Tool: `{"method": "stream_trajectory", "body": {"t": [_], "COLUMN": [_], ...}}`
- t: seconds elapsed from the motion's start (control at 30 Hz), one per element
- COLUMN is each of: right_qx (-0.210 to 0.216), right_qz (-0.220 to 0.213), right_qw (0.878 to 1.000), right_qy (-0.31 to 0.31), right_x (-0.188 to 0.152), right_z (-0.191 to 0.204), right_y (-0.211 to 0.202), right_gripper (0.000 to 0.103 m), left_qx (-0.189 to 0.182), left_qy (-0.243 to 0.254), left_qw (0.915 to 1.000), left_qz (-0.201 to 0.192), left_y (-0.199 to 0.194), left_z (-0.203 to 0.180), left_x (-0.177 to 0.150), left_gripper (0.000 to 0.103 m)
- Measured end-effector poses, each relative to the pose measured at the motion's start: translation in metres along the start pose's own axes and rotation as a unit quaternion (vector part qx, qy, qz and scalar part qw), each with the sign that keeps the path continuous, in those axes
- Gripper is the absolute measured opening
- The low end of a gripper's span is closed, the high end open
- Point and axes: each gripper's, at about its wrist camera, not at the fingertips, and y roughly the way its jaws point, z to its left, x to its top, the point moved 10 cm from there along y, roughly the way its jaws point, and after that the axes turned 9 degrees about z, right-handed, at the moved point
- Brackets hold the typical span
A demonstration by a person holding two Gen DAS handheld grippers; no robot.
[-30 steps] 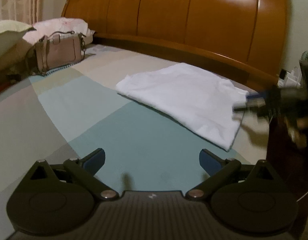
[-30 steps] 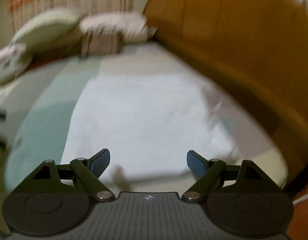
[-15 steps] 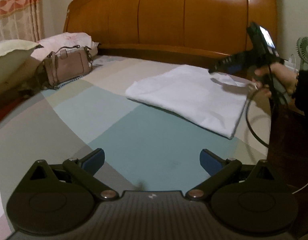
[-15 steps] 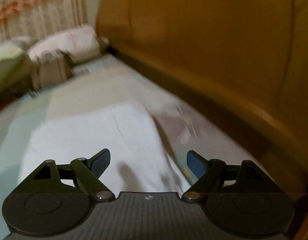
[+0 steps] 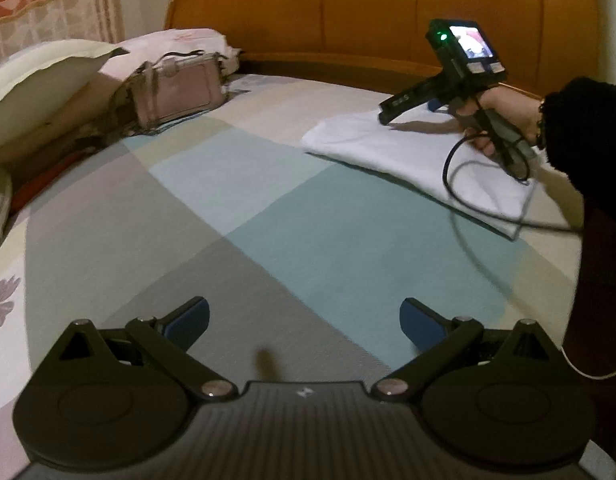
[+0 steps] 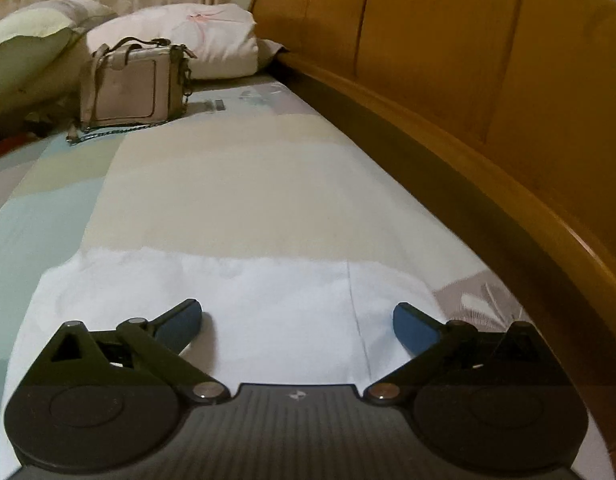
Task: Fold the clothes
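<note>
A folded white garment is laid flat on the bed, near the wooden headboard. The right gripper is held low over the garment, its blue-tipped fingers spread wide with nothing between them; whether the tips touch the cloth cannot be told. The left gripper is held well apart from the garment, over the bedsheet, fingers likewise wide and empty. A pink handbag is seen beside the pillows.
</note>
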Motion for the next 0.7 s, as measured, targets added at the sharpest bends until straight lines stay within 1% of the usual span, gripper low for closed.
{"method": "stream_trajectory", "body": {"t": [0.07, 0.13, 0.2, 0.3, 0.43, 0.47, 0.5, 0.53, 0.6, 0.67, 0.7], "right_qx": [0.004, 0.037, 0.057, 0.042, 0.027, 0.018, 0.016, 0.021, 0.037, 0.038, 0.041], "right_qz": [0.006, 0.010, 0.015, 0.044, 0.064, 0.075, 0.092, 0.097, 0.088, 0.083, 0.087], "right_qw": [1.000, 0.999, 0.998, 0.997, 0.995, 0.994, 0.992, 0.992, 0.994, 0.995, 0.994], "right_qy": [0.008, 0.009, -0.013, -0.048, -0.068, -0.081, -0.082, -0.073, -0.055, -0.046, -0.051], "right_x": [0.004, -0.002, -0.013, -0.043, -0.084, -0.088, -0.089, -0.087, -0.078, -0.073, -0.075], "right_z": [0.001, 0.013, 0.030, 0.042, 0.041, 0.043, 0.045, 0.046, 0.050, 0.056, 0.062], "right_y": [-0.006, -0.021, -0.033, -0.045, -0.062, -0.067, -0.071, -0.073, -0.080, -0.079, -0.080], "right_gripper": [0.103, 0.103, 0.103, 0.103, 0.103, 0.103, 0.103, 0.103, 0.103, 0.103, 0.103], "left_qx": [0.003, 0.006, 0.008, 0.001, -0.013, -0.015, -0.017, -0.017, -0.019, -0.021, -0.022], "left_qy": [0.002, 0.005, 0.008, 0.006, 0.006, 0.006, 0.005, 0.003, -0.001, -0.007, -0.011], "left_qw": [1.0000, 0.9999, 0.9998, 0.9997, 0.9994, 0.9994, 0.9993, 0.9993, 0.9992, 0.9990, 0.9989], "left_qz": [-0.005, -0.012, -0.017, -0.022, -0.030, -0.032, -0.033, -0.033, -0.034, -0.038, -0.040], "left_y": [-0.004, -0.008, -0.012, -0.018, -0.028, -0.029, -0.030, -0.031, -0.032, -0.035, -0.037], "left_z": [0.002, 0.002, 0.002, -0.001, -0.004, -0.004, -0.004, -0.004, -0.004, -0.003, -0.002], "left_x": [0.000, 0.000, -0.001, -0.004, -0.008, -0.009, -0.010, -0.010, -0.011, -0.012, -0.012], "left_gripper": [0.101, 0.101, 0.101, 0.101, 0.101, 0.101, 0.101, 0.101, 0.101, 0.101, 0.101]}}
